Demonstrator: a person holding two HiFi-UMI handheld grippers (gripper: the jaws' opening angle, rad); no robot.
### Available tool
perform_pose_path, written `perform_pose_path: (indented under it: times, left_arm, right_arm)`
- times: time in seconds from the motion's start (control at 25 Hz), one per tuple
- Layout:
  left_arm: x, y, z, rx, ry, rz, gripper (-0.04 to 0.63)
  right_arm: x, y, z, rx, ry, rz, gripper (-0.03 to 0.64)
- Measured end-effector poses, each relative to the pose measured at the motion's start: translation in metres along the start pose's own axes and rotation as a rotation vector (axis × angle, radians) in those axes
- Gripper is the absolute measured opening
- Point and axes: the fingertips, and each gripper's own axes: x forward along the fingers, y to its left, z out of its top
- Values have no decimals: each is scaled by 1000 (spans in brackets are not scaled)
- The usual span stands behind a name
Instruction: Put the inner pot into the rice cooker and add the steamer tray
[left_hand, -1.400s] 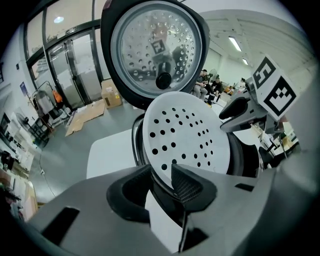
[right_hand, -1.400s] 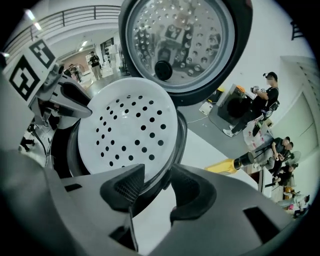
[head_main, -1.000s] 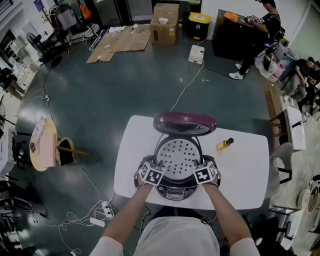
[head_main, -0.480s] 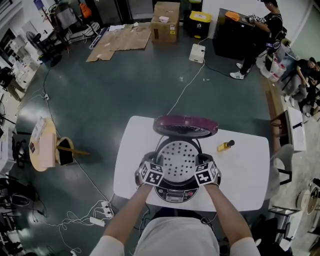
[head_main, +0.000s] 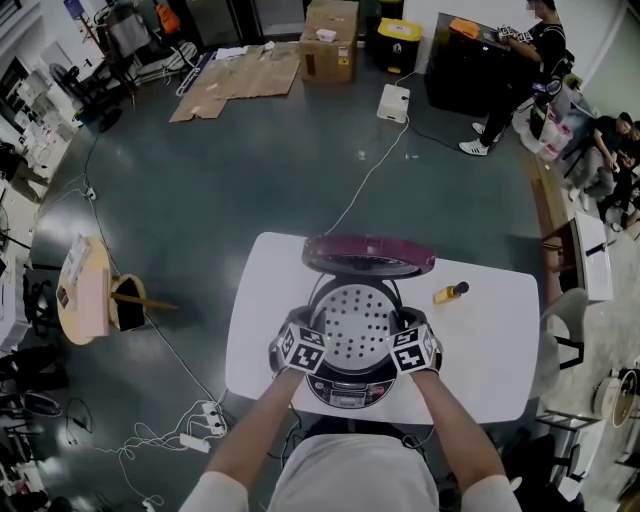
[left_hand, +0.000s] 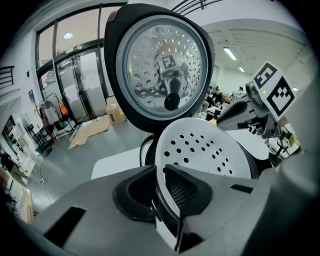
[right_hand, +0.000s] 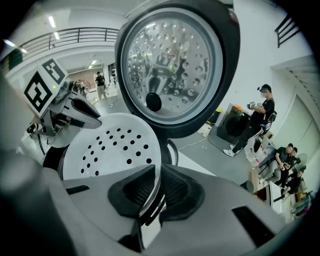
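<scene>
Where steamer tray (head_main: 353, 322) sits: at rice cooker (head_main: 350, 386) mouth, table (head_main: 480, 350) front edge.
Left gripper (left_hand: 161, 192): jaws just closing, clamping tray rim.
Right gripper (right_hand: 157, 195): same, opposite rim.
Behind: raised lid (head_main: 368, 253); yellow bottle (head_main: 449, 290) rightward.

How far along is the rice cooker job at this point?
Done: the lid of the rice cooker stands open. Whether the inner pot is in cannot be seen under the steamer tray. In hand: that tray lies over the cooker's mouth, left gripper and right gripper pinching its rim, fingers having just been closing. Left, likely: settle it, let go.
</scene>
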Motion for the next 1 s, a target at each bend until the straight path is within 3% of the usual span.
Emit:
perform_pose_path:
  times: [0.4, 0.52, 0.6, 1.0]
  left_arm:
    - [14, 4, -4, 39, 45, 17, 68]
    - [15, 4, -7, 83, 56, 56, 104]
    - [13, 5, -10, 76, 48, 64, 130]
    - [-13, 0, -12, 36, -26, 16, 107]
  right_arm:
    - [13, 1, -3, -7, 40, 30, 74]
    - [14, 1, -3, -22, 41, 23, 74]
    - [13, 2, -4, -24, 39, 19, 74]
    - [-10, 9, -2, -16, 16, -28, 74]
